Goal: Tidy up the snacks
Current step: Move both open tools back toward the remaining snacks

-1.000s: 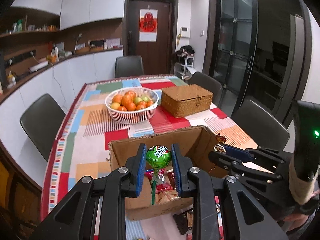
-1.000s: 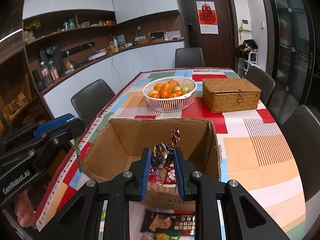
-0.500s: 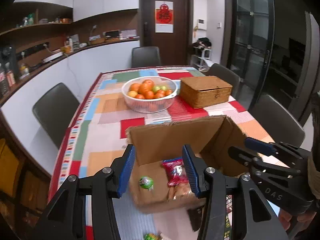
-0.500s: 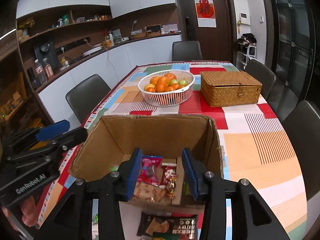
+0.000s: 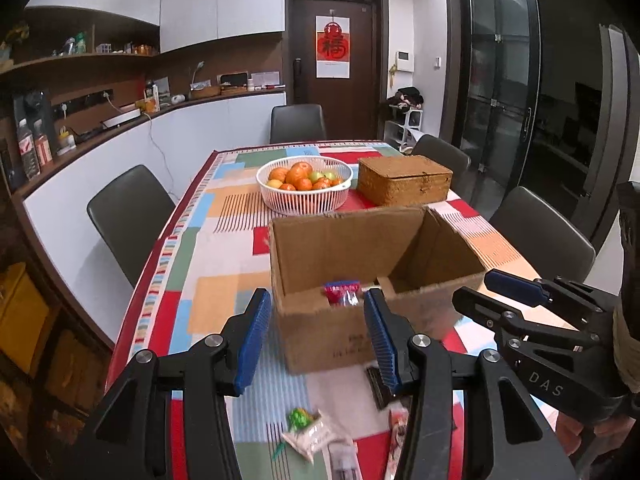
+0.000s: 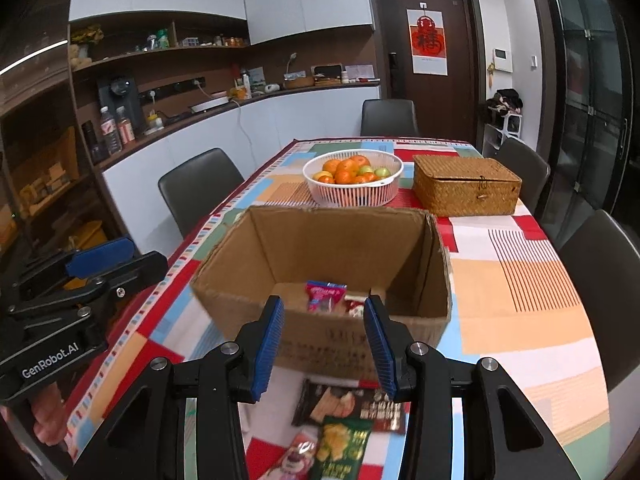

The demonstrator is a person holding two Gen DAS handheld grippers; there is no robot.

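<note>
An open cardboard box [image 5: 348, 248] [image 6: 340, 248] stands on the patchwork tablecloth, with a pink-red snack packet [image 5: 342, 292] [image 6: 325, 294] inside it. My left gripper [image 5: 316, 298] hangs open just short of the box's near wall, nothing between its blue pads. My right gripper [image 6: 324, 304] is open too and holds nothing, level with the same wall. In front of the box lie a dark packet [image 6: 348, 400], a green packet [image 6: 344, 448], a white packet [image 5: 310, 438] and a green lollipop [image 5: 300, 418].
Beyond the box are a white fruit basket [image 5: 304, 188] and a lidded wicker box [image 5: 404, 180]. Dark chairs [image 5: 128, 208] line both long sides of the table. A counter with shelves runs along the left wall.
Both grippers opened: the green lollipop left the left one, the wrapped candy left the right one, and both fell into the box. Both grippers then drew back from the box.
</note>
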